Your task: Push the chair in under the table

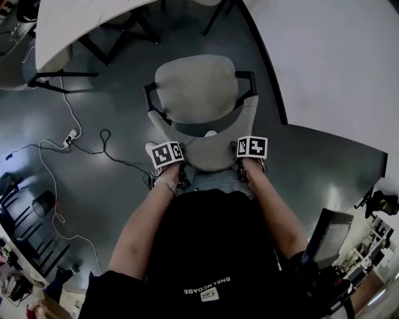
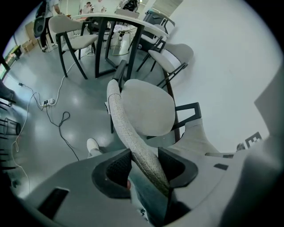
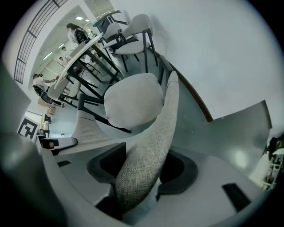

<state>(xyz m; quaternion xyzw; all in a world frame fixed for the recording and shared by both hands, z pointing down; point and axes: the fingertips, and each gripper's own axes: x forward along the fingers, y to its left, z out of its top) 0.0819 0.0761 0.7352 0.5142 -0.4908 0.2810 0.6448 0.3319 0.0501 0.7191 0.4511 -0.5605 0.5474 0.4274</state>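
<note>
Black shirt (image 1: 212, 249) with white chest lettering too small to read; both claws clamp the chair (image 1: 196, 87) by its backrest (image 1: 212, 152).
Left gripper (image 2: 144, 166) and right gripper (image 3: 142, 170) each pinch the grey woven backrest between their pads. The chair stands on dark floor, well apart from the white table (image 1: 75, 19). Only the head view shows the floor's power strip (image 1: 73, 133); only the right gripper view shows people (image 3: 73, 31) at the table.
</note>
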